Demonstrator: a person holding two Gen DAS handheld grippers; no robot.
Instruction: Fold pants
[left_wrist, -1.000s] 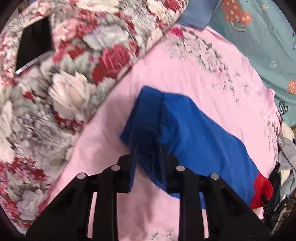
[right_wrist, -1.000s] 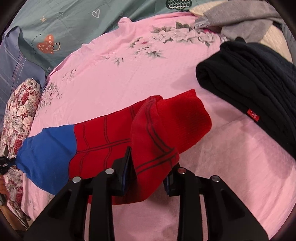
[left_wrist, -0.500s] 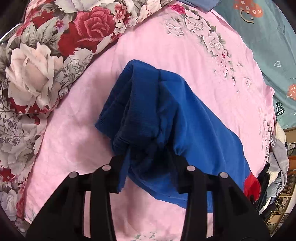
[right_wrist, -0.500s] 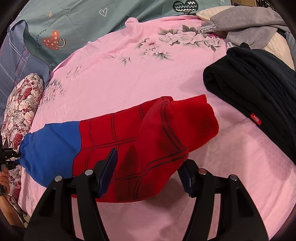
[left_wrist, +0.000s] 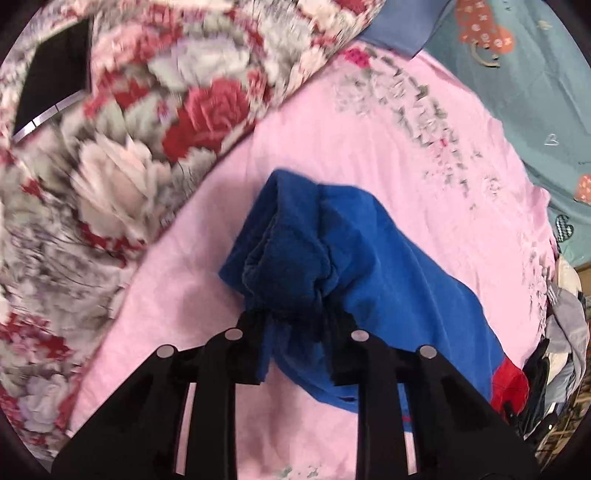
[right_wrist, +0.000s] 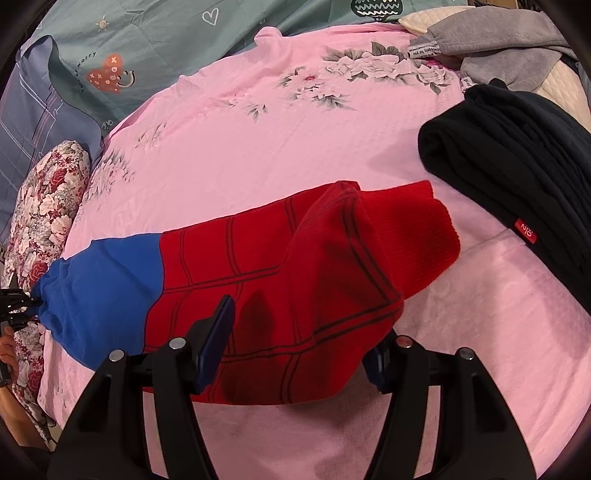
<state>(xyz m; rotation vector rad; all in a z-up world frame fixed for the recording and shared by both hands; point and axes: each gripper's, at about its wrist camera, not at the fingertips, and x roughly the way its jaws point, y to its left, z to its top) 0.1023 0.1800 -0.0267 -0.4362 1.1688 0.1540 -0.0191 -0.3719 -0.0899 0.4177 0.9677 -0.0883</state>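
While the pants (right_wrist: 258, 273) are lying stretched across the pink sheet (right_wrist: 280, 155), I am pinching the bunched blue end (left_wrist: 291, 258) in my left gripper (left_wrist: 295, 347), both fingers pressing into the gathered cloth from either side. My right gripper (right_wrist: 299, 339) is standing with its fingers spread wide; the red end (right_wrist: 354, 258), which is doubled over on itself into a loose hump, is lying between and ahead of them, and neither pad is clamping it. From the right wrist view the garment is running from the red part near me to the blue part far off on the left, where my left gripper is showing small at the edge beside the floral pillow (right_wrist: 40, 221).

I am judging that the fold is partly made: the red end looks turned back already, while the blue end is lifted off the sheet in my grip. The next move, I think, is calling for me to carry the blue end over toward the red so the garment halves its length, keeping the edges lined up and the cloth taut enough not to wrinkle. My right fingers are lying near the folded black garment (right_wrist: 517, 162), so I am needing to keep the red part from sliding that way. The left view is blurring at the pillow side.
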